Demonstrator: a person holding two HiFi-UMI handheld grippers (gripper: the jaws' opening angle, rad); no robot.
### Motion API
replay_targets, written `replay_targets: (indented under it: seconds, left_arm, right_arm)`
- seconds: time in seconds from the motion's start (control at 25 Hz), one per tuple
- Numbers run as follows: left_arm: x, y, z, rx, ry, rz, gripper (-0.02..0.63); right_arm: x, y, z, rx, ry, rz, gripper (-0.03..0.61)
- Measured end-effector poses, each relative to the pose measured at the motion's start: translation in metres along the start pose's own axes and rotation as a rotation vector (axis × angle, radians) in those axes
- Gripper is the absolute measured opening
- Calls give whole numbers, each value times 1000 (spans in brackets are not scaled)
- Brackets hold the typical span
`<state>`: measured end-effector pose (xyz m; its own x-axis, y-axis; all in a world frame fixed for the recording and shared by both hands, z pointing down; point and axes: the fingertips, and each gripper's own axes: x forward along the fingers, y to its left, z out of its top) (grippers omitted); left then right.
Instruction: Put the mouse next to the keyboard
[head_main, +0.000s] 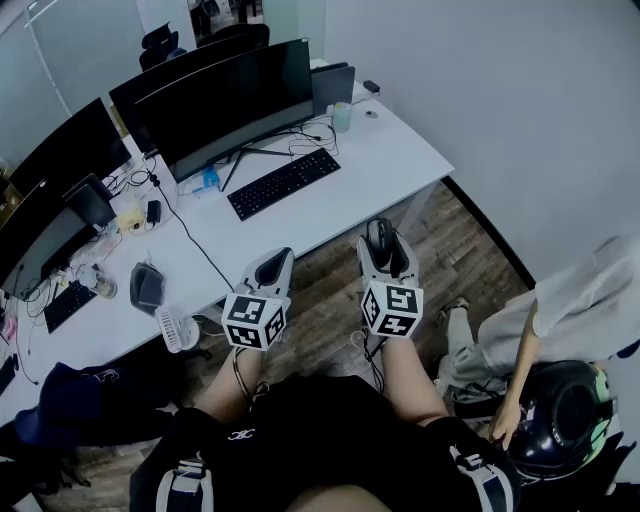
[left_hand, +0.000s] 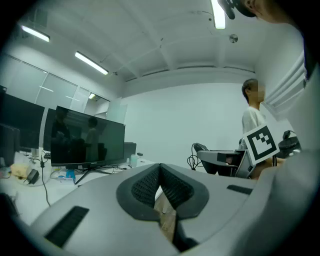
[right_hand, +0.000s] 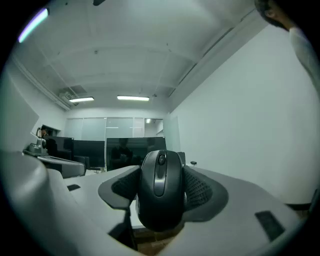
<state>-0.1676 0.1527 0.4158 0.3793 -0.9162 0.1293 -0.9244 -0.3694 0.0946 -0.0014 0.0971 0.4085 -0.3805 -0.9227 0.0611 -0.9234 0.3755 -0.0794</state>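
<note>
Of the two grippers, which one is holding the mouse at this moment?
The right gripper: its jaws clamp the black mouse between them. The left gripper has its jaws together, with nothing between them.

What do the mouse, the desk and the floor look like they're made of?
Mouse: probably black plastic, smooth, with a soft sheen along its back.
Desk: white and matte, likely laminated board; no grain shows.
Floor: brown planks with visible grain, either wood or a wood-look laminate.
</note>
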Motion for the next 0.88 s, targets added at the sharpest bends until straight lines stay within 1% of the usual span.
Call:
replay_targets:
  seconds: [0.2,0.36,0.6,0.72,0.88]
  left_arm:
    - [-16,4,-3,12,-4,-9,12]
    - [-20,5,-2,19,1,-27,12]
    - [-13,3,-7,24,12,-62,12]
    - [-6,-2,-7,23,19,-80,12]
    - [8,-8,-3,23,11,-88,12]
  right_arm:
    - [-10,18,-4,-3,-5,-1,281]
    - [-14,22,-2,5,-14,-12,282]
    - [-17,17,-8,21,-6,-35,282]
    - [-18,10,-6,27,-7,-51,282]
    - [-15,-1,1,17,-16,-49,282]
